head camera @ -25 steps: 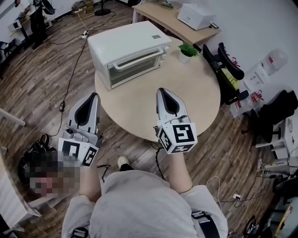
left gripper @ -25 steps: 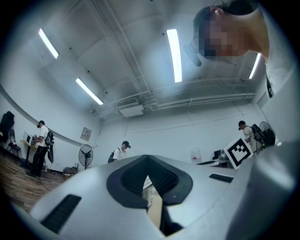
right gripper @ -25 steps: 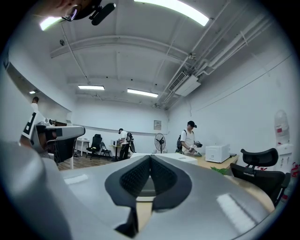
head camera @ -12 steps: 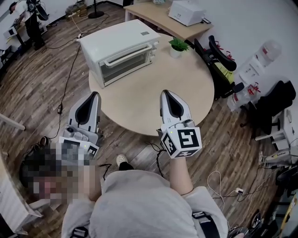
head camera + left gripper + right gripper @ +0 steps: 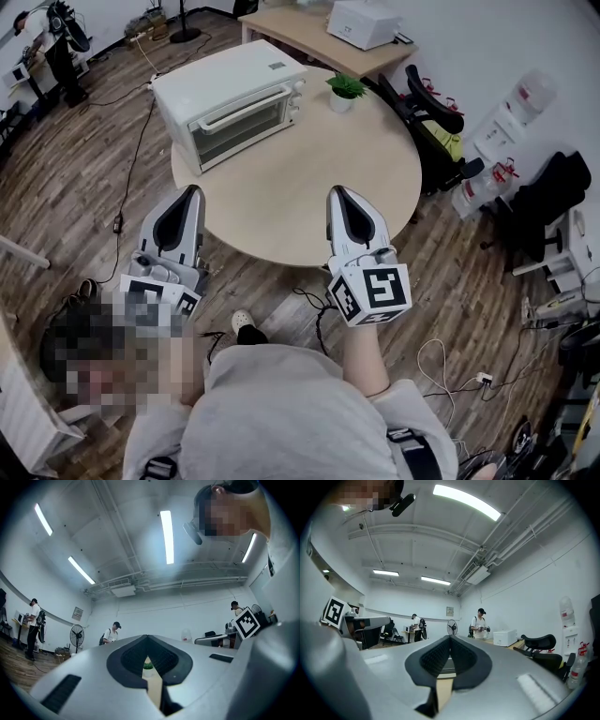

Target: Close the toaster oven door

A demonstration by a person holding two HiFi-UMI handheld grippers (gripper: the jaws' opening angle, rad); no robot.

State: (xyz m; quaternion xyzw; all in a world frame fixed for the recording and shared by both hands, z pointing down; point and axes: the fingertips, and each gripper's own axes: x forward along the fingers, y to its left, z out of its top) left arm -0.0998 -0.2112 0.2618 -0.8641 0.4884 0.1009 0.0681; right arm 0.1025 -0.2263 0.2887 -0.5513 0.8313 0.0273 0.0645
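A person in a grey top holds the left gripper (image 5: 190, 199) and the right gripper (image 5: 338, 198) side by side at the near rim of a round, light-wood table (image 5: 309, 178). Both pairs of jaws are pressed together with nothing between them. The left gripper view shows only a thin slit with a sliver of tabletop behind it. Below the rim, a light shoe (image 5: 246, 324) and loose cables (image 5: 307, 300) lie on the wood-plank floor (image 5: 84, 159).

Bare tabletop separates the fingers from the white toaster oven (image 5: 225, 80), which sits well apart at the table's far left edge. Nothing stands between them. Its glass door (image 5: 236, 127) stands upright against the body and looks shut, with the handle bar across the top. A small potted plant (image 5: 344, 90) stands near the oven's right side.

Beyond the table are a wooden desk (image 5: 300, 28) carrying a white boxy machine (image 5: 364, 21), a black office chair (image 5: 427, 108) and white walls. The gripper views show strip lights, a standing fan (image 5: 452, 627) and people (image 5: 481, 623) across the room.
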